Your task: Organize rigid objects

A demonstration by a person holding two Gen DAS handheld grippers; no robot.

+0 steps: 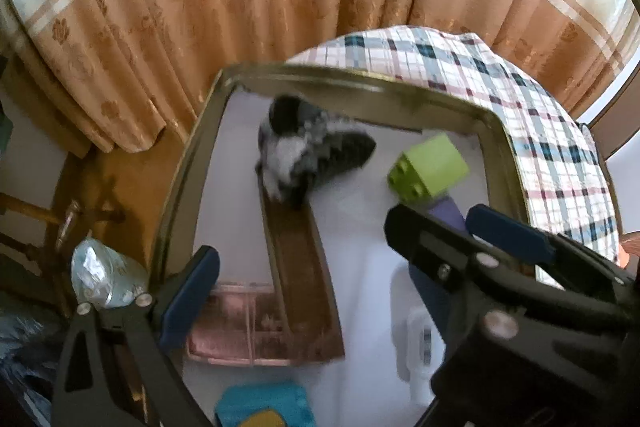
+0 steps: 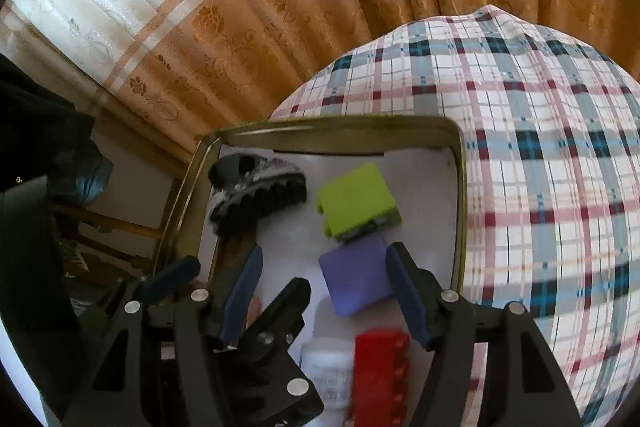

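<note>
**A:** Inside the shallow brass-rimmed metal tray (image 2: 460,195), which piece is at risk?

**B:** The purple square plastic block (image 2: 356,279), which lies on the tray floor between the spread pads of the right gripper (image 2: 324,291), apparently unpinched. A late or off-centre closure could knock it into the lime-green studded brick (image 2: 356,203) touching it.

**A:** And the other view?

**B:** It shows the left gripper (image 1: 340,259) spread wide and empty, a brown wooden strip (image 1: 300,267) and pink cloth (image 1: 232,323); only the right view shows the red studded brick (image 2: 380,367) and white bottle (image 2: 326,359).
</note>
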